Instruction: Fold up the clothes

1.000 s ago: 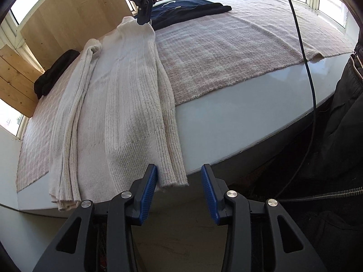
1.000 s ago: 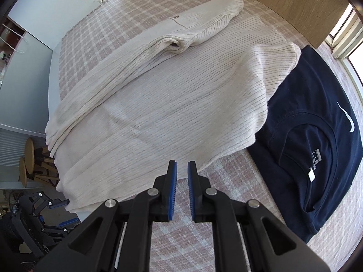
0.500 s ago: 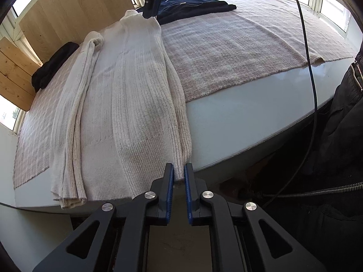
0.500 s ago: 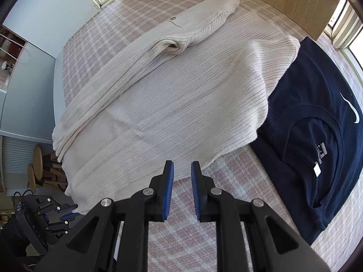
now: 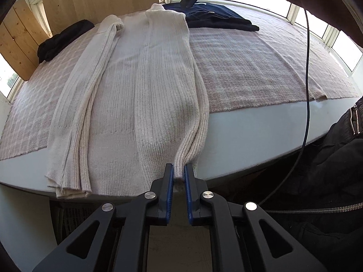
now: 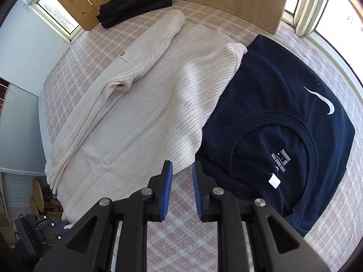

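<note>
Cream sweater point(image 5: 145, 95) lies lengthwise on the table point(image 5: 261, 131), soft, limp, likely heavy knit; left gripper point(image 5: 178, 176) pinches its near hem corner, right gripper point(image 6: 182, 176), jaws parted and empty, has just been opening by the far shoulder, the next hold.

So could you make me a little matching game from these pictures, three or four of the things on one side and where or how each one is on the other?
Things:
1. cream sweater
2. navy T-shirt
3. black folded garment
4. left gripper

States:
a. lying flat with a white swoosh showing
b. shut on a knitted hem at the table's edge
c. spread lengthwise with one sleeve folded over it
d. by the wooden boards at the far side

Pairs: 1-c, 2-a, 3-d, 4-b
</note>
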